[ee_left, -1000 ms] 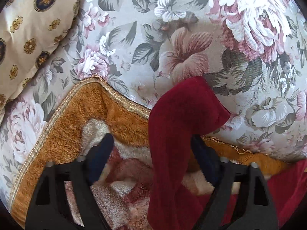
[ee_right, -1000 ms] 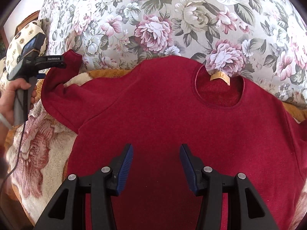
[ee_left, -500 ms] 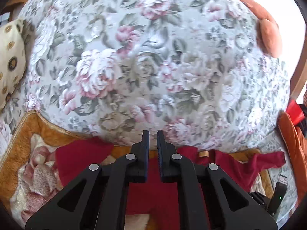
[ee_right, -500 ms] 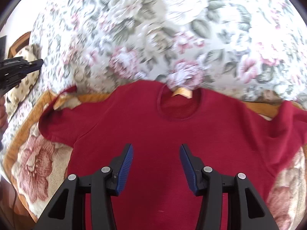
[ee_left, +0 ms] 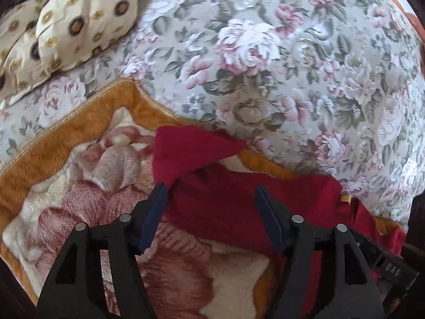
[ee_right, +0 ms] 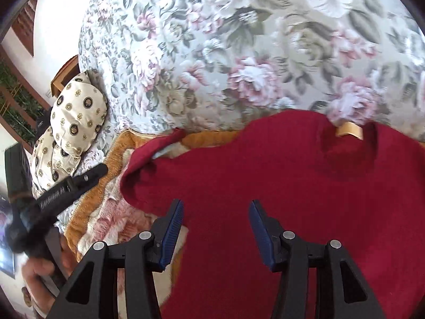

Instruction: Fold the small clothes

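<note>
On the fleece blanket (ee_left: pixel 79 127), over a floral bedspread (ee_left: pixel 265 66): red sweater (ee_right: pixel 292 186), flat, left sleeve (ee_left: pixel 191 148) apparently flipped. Left gripper (ee_left: pixel 209 212), right gripper (ee_right: pixel 216 228): fingers wide, empty. Step: sleeve fold; next, pinch sleeve, carry inward.

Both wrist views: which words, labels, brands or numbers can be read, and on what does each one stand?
"DAS": white letters on the black body of the right hand-held gripper, left wrist view.
White lettering on the side of the left hand-held gripper, right wrist view: too blurred to read.
Tan neck label of the red sweater: no text legible.
</note>
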